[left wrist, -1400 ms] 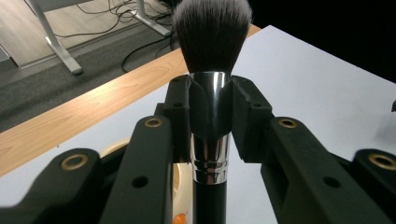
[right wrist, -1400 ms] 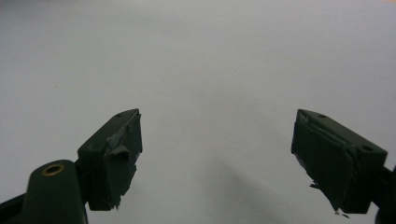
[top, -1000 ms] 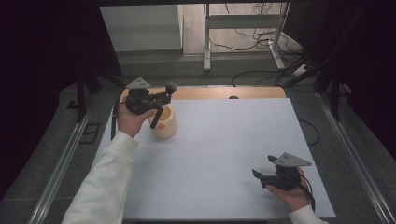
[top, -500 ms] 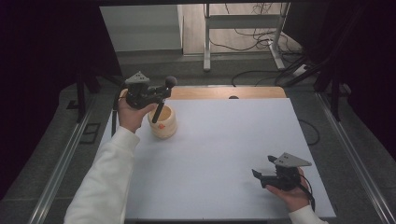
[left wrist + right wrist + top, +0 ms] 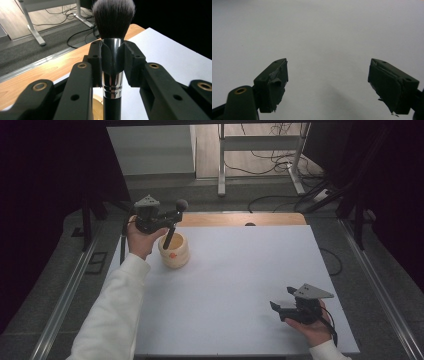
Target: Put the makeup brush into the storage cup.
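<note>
A makeup brush (image 5: 173, 225) with a black handle, silver ferrule and dark bristles (image 5: 113, 17) is clamped in my left gripper (image 5: 167, 220), which is shut on its ferrule (image 5: 112, 72). The brush slants over a pale wooden cup (image 5: 174, 251) at the white mat's far left, its handle end in or just above the cup mouth. The cup's rim (image 5: 97, 107) peeks below the jaws in the left gripper view. My right gripper (image 5: 284, 301) rests near the mat's front right, held open with nothing between its pads (image 5: 275, 82).
The white mat (image 5: 240, 285) covers a wooden table whose bare strip (image 5: 240, 219) shows at the far edge. Beyond it are desk legs (image 5: 220, 160) and floor cables (image 5: 280, 157). Metal rails (image 5: 65, 295) run along both sides of the table.
My left gripper has lifted the brush a little higher and more upright over the cup. The right gripper has stayed put.
</note>
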